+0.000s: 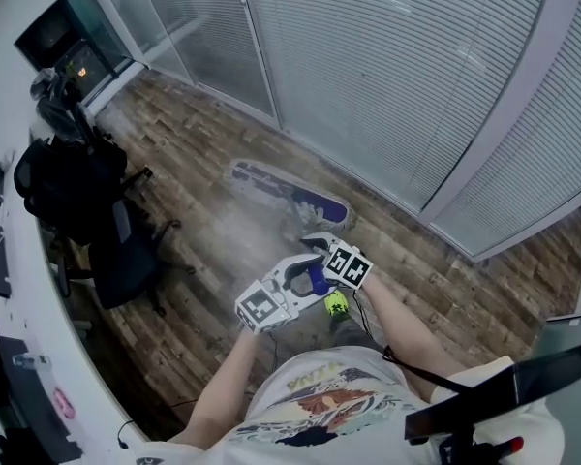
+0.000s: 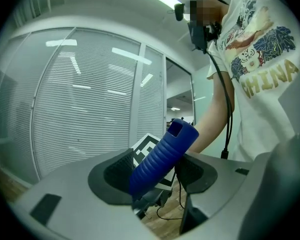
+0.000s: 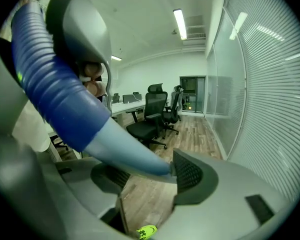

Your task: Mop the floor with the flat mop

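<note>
The flat mop's long pad lies on the wood floor ahead of me, near the glass wall. Its handle runs up to my hands and ends in a blue ribbed grip. My left gripper is shut on that grip, which stands tilted between the pads in the left gripper view. My right gripper sits just beyond it, lower on the handle. In the right gripper view the pale shaft crosses the jaws slantwise and meets the right pad, so the right gripper holds it.
A black office chair with a backpack stands at the left beside a long white desk. Glass partitions with blinds close off the far and right sides. My green shoe is under the grippers. More chairs stand farther off.
</note>
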